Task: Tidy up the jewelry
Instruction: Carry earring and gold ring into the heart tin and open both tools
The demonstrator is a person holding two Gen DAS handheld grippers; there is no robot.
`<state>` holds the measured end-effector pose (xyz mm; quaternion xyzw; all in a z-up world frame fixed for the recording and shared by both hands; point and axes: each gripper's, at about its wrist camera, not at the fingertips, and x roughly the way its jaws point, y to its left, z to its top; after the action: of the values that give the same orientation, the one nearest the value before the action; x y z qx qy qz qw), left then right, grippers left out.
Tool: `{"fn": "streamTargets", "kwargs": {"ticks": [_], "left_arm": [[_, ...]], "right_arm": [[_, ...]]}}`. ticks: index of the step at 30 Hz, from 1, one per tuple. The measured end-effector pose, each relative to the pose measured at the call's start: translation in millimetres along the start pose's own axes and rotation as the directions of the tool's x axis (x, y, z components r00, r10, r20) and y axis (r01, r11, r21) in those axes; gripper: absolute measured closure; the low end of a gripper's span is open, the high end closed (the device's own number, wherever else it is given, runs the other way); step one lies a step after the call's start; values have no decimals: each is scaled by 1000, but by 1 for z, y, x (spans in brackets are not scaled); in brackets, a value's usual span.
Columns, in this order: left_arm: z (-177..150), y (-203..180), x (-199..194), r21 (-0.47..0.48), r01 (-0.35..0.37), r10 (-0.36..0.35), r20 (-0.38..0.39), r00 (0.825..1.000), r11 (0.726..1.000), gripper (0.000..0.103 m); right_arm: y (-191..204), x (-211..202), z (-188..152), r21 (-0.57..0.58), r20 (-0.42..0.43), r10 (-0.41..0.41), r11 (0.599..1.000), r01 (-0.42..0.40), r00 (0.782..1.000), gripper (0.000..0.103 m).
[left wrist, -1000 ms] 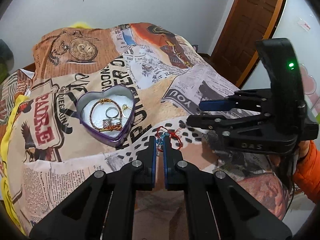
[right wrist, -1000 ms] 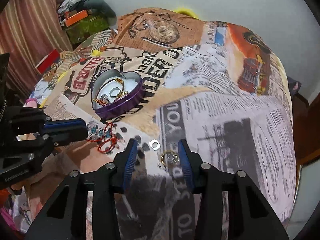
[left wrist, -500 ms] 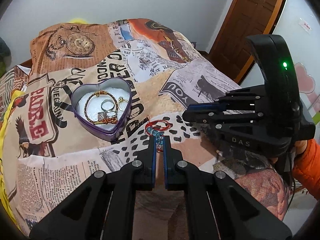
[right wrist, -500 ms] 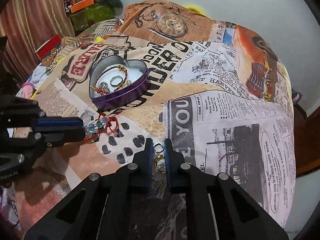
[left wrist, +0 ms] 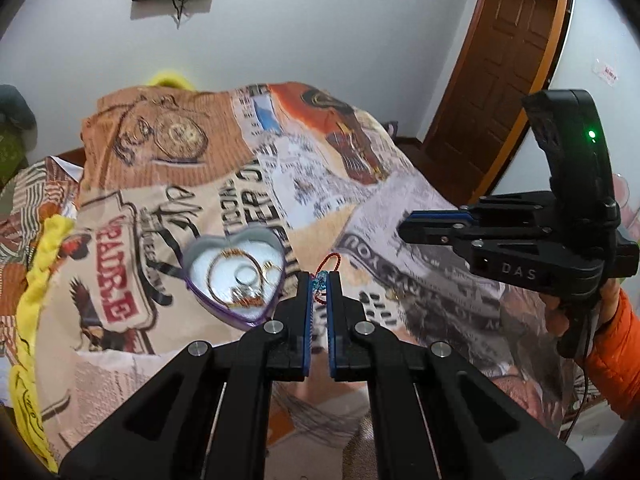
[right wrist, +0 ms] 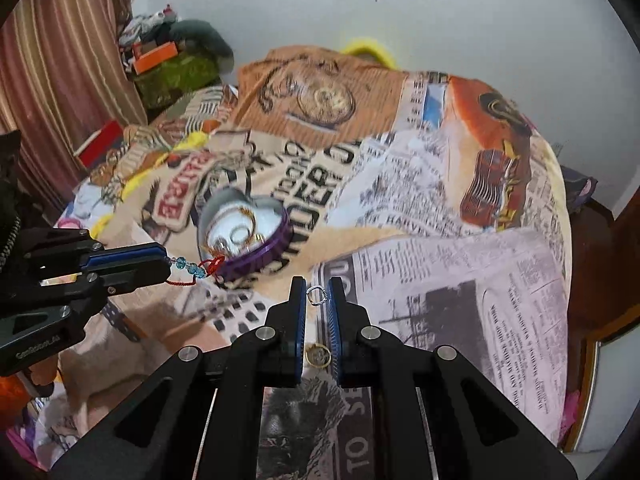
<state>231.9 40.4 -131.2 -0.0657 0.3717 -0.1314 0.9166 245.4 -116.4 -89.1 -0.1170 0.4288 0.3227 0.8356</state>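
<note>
Jewelry: a red cord bracelet with blue beads [right wrist: 192, 270] and a small silver ring [right wrist: 317, 295] were each held by one gripper.
Left gripper [left wrist: 319, 280]: its fingers were pressed together on the bracelet, and the red cord hung out at the tips.
Right gripper [right wrist: 317, 290]: its fingers were nearly together and pinched the silver ring at the tips.
Gold ring [right wrist: 318, 355]: it lay on the bedspread [right wrist: 440, 280], low between the right gripper's fingers.
Heart-shaped tin [left wrist: 236, 276]: it stood on the bedspread just ahead and left of the left gripper, with a gold bangle [left wrist: 224, 268] and rings inside.
Bracelet place: it was above the bedspread, just beside the tin's purple wall.
</note>
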Motion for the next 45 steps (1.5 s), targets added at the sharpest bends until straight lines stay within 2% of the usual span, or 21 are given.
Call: {"fn": "streamTargets", "kwargs": {"ticks": [8, 17, 30, 41, 45], "left_arm": [[17, 21, -10, -20, -50, 51, 46, 998, 999, 99], [17, 50, 7, -63, -78, 79, 21, 997, 995, 99], [4, 70, 53, -100, -65, 59, -63, 996, 993, 99], [4, 77, 62, -103, -61, 51, -94, 994, 993, 99], [4, 75, 58, -87, -78, 69, -102, 992, 993, 99]], "right_arm": [[16, -3, 18, -13, 41, 17, 1000, -16, 999, 93], [36, 25, 36, -11, 34, 81, 997, -81, 996, 93], [44, 82, 50, 40, -75, 132, 991, -130, 988, 93], [48, 101, 50, 28, -117, 91, 996, -88, 989, 93], [46, 103, 51, 42, -143, 109, 994, -104, 984, 93]]}}
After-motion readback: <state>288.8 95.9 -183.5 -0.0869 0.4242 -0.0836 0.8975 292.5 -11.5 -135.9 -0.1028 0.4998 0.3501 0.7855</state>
